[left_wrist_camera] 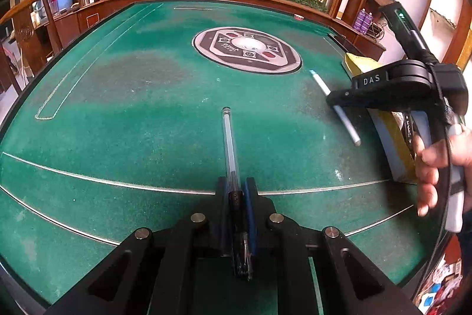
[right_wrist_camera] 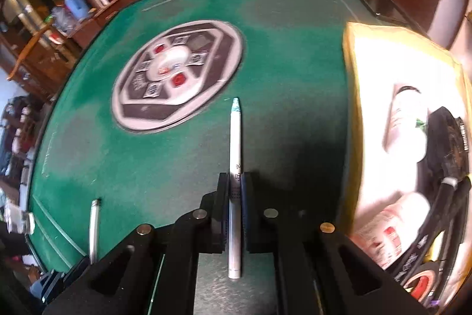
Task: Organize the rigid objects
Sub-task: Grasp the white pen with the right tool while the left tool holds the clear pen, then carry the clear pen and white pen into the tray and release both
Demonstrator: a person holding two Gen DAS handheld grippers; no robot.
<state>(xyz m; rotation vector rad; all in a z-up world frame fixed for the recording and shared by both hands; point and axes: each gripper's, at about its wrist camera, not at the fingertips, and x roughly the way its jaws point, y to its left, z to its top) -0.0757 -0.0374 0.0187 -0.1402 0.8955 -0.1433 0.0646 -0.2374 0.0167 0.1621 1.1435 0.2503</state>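
While clamped, white pen (right_wrist_camera: 235, 167) lies between right tool (right_wrist_camera: 235, 191) pads.

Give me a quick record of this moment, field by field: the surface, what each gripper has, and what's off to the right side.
surface: green felt table with a round centre panel
left gripper: shut on a clear pen, its barrel pointing away over the felt
right gripper: shut on a white pen with a teal tip
right side: yellow box holding bottles and other items, too blurred to name
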